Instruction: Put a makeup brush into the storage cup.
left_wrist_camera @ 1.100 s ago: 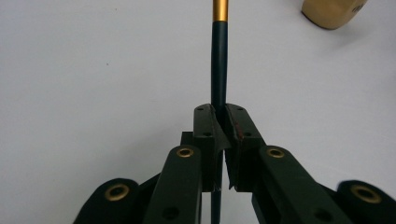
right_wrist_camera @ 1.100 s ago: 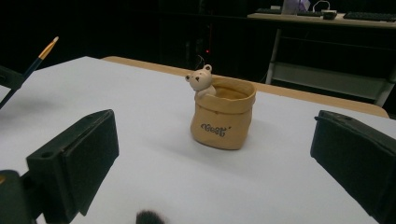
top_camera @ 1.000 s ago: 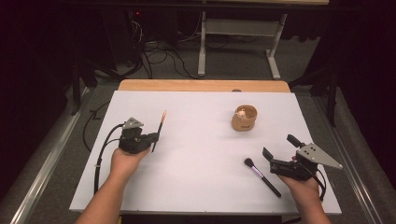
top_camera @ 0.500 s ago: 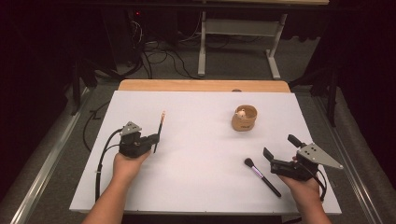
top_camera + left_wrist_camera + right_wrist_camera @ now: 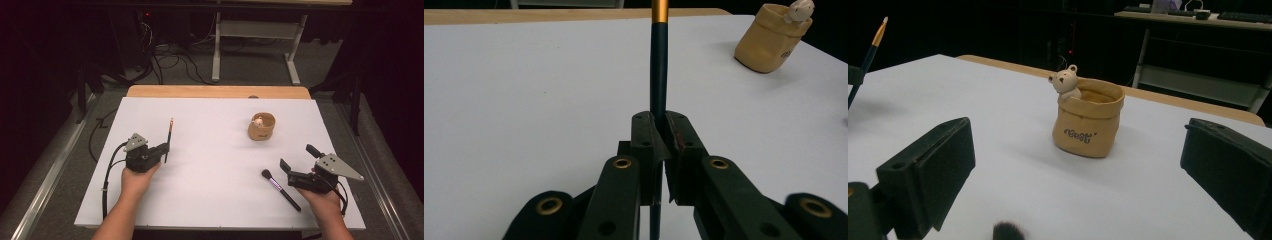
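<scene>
My left gripper [image 5: 165, 148] is shut on a thin paintbrush [image 5: 170, 132] with a dark handle and a gold ferrule, held a little above the white table at the left. In the left gripper view the paintbrush [image 5: 659, 65] rises straight out of the closed jaws of the left gripper [image 5: 660, 131]. My right gripper [image 5: 298, 157] stands open at the front right, and a black makeup brush [image 5: 280, 188] lies on the table just left of it. A tan bag-shaped cup [image 5: 261, 127] with a small bear on its rim stands beyond; in the right gripper view the cup [image 5: 1088, 122] sits between the spread jaws of the right gripper [image 5: 1078, 150].
The white tabletop [image 5: 215, 165] has a wooden strip [image 5: 215, 91] along its far edge. Cables and a desk frame [image 5: 250, 55] lie on the floor behind. A black cable [image 5: 107, 172] trails from the left gripper off the table's left side.
The left gripper has drifted slightly left and toward the person with the paintbrush in it. The right gripper and the makeup brush have kept still.
</scene>
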